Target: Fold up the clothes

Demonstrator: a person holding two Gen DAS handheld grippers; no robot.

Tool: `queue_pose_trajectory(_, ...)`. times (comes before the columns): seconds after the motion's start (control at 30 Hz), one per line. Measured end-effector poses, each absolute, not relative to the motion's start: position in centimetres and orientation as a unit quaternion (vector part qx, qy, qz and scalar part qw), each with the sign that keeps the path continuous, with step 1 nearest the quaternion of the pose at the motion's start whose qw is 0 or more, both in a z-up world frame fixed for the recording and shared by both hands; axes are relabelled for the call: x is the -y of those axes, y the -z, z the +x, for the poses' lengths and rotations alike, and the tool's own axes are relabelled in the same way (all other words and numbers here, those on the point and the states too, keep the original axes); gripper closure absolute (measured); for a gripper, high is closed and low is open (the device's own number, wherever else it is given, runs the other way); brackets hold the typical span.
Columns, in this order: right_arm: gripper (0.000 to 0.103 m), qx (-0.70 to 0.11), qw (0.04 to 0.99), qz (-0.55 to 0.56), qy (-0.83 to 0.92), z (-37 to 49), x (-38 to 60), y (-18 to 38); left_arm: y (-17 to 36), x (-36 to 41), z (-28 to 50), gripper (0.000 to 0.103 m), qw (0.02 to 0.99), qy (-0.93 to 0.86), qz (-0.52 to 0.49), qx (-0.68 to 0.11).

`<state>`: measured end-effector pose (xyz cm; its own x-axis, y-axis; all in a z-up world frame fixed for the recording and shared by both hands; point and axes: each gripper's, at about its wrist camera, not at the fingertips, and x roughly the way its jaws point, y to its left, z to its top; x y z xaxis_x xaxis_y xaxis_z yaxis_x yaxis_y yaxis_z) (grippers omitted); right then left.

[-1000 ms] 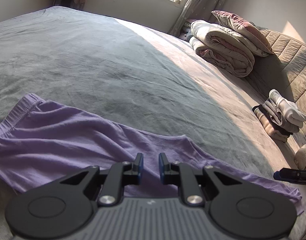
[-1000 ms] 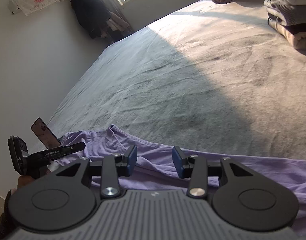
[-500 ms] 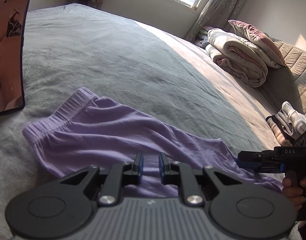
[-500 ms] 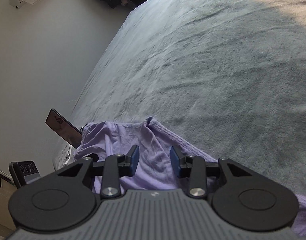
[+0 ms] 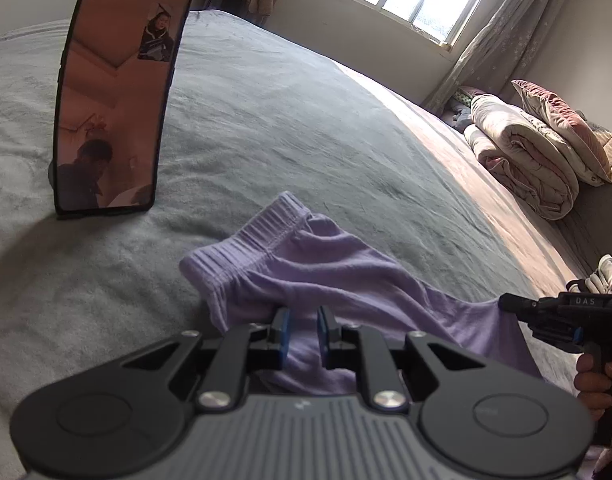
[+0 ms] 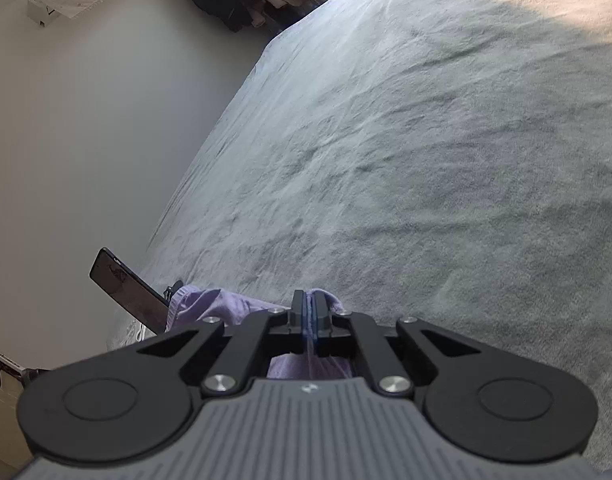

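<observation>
Left wrist: left gripper (image 5: pixel 302 328) clamped on a fold of the purple shorts (image 5: pixel 346 280), bunched on the grey bed (image 5: pixel 265 128); phone (image 5: pixel 113 92) upright nearby. Right wrist: right gripper (image 6: pixel 308 317) clenched on shorts fabric (image 6: pixel 209 304), phone (image 6: pixel 125 288) at left.

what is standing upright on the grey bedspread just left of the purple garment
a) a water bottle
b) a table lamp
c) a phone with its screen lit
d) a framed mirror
c, the left wrist view shows a phone propped upright on the bedspread with its screen lit, to the left of the purple garment's ribbed waistband.
</observation>
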<state>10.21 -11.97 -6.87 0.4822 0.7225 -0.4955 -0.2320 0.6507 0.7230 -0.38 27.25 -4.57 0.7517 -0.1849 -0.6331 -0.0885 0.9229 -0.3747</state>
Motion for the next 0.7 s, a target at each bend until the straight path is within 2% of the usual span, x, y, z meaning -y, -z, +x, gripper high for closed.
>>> queue_pose_trajectory(0.4, 0.099, -0.422, 0.839, 0.251, -0.232, 11.6, 10.6, 7.1, 4.3, -29.4, -0.8, 0.088, 0.909, 0.026, -0.229, -0.348)
queue_pose_trajectory(0.5, 0.089, -0.427, 0.839, 0.238, -0.238, 11.0, 10.2, 6.3, 4.0, -29.5, -1.2, 0.088, 0.907, 0.035, -0.234, -0.348)
queue_pose_trajectory(0.6, 0.088, -0.423, 0.845, 0.219, -0.245, 10.1, 10.0, 5.2, 3.6, -28.8, -1.6, 0.087, 0.907, 0.06, -0.229, -0.348)
queue_pose_trajectory(0.67, 0.069, -0.411, 0.856, 0.197, -0.246, 8.7, 10.4, 4.2, 3.4, -28.3, -1.9, 0.087, 0.906, 0.077, -0.226, -0.349)
queue_pose_trajectory(0.7, 0.049, -0.402, 0.863, 0.185, -0.244, 7.7, 10.7, 3.8, 3.4, -27.8, -2.0, 0.087, 0.906, 0.086, -0.221, -0.351)
